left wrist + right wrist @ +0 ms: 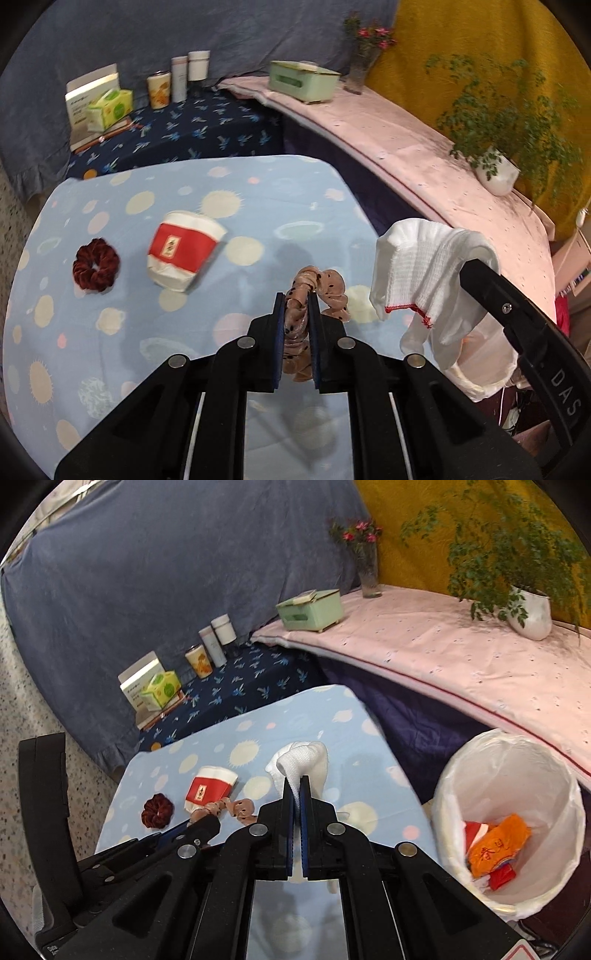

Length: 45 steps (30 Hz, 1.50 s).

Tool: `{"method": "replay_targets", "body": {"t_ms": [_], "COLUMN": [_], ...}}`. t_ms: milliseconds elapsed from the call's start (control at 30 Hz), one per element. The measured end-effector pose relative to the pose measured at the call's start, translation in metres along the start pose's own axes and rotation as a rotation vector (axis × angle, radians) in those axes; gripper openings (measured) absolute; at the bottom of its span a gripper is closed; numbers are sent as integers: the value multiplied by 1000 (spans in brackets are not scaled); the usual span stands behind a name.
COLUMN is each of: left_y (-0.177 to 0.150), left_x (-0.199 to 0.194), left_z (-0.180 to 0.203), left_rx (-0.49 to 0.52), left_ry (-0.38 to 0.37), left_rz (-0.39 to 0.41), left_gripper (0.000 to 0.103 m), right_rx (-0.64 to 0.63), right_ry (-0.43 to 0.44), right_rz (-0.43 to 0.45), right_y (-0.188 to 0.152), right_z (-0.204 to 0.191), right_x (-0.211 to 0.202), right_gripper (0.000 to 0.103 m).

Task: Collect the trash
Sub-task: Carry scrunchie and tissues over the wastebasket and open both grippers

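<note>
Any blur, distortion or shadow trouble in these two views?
Left wrist: the paper cup is smeared by motion blur, the pink scrunchie in the left gripper sharp; fisheye bends the pink shelf. Right wrist: fairly sharp, dark corners, soft shadows on the tablecloth; the right gripper pinches a white sock.

Lighting even, moderately bright on my two views. Soft shadows beside paper cup [184, 249], itself slightly motion-blurred. Strong fisheye bending, black vignette at corners. No glare.
</note>
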<state>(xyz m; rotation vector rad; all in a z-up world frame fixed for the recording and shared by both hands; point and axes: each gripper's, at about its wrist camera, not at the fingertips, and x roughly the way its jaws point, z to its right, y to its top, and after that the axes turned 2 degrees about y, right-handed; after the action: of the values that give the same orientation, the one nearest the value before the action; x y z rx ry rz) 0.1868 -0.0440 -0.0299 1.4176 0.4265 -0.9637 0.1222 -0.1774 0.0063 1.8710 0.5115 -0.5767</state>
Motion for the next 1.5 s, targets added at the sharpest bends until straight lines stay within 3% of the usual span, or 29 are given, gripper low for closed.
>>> {"method": "replay_targets", "body": {"t_ms": [733, 1167, 1500], "left_y": [-13, -24, -30], "left_x": [-4, 6, 19], "left_z": [149, 204, 225], "left_rx": [250, 342, 376], "left_ry": [-118, -150, -160], "left_rz": [6, -24, -59], "left_gripper": [11, 11, 12], "right_rx": [182, 269, 308], "right_ry": [-144, -196, -215], "right_rz": [117, 119, 112], "right_y": [-6, -20, -25], "right_z": [129, 178, 203], "right_x": [-78, -89, -90], "right_gripper": [3, 3, 3]}}
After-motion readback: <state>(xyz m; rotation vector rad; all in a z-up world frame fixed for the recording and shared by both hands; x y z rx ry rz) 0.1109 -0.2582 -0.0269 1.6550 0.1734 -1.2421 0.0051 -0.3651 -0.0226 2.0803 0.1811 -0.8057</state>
